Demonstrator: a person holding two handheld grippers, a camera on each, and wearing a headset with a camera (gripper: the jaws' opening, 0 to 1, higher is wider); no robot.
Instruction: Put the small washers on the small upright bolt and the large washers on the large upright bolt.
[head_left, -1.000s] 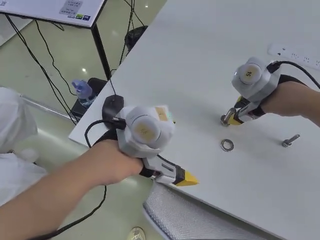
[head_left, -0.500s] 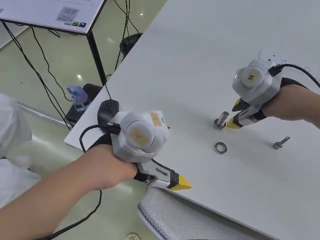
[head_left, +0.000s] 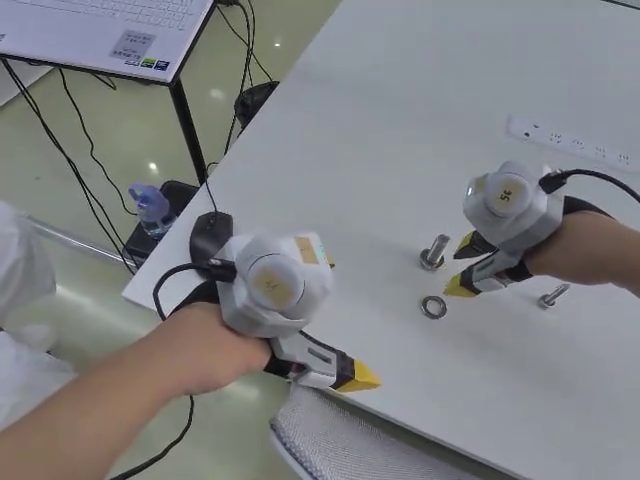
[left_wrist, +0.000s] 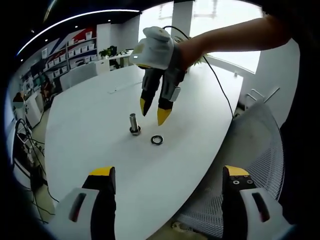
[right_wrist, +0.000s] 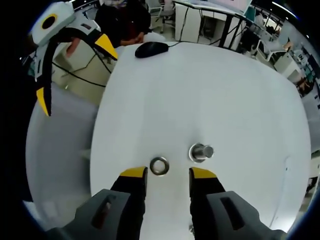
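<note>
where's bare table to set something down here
Widest bare stretch: the table between the mouse, the upright bolt and the power strip. Crowded: around that bolt, where the washer, the right gripper and a lying bolt sit close.

shiny metal washer (head_left: 433, 307), matt white table (head_left: 400, 130)

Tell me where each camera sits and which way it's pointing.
Head view: on the person's head, looking down at the table; forearms, left tongs and right tongs show.
Left gripper view: on the left tongs, facing across the table at the right tongs; own jaws below.
Right gripper view: on the right tongs, tilted down at the table; own jaws below, left tongs upper left.
Shared: all show the upright bolt and loose washer.
</note>
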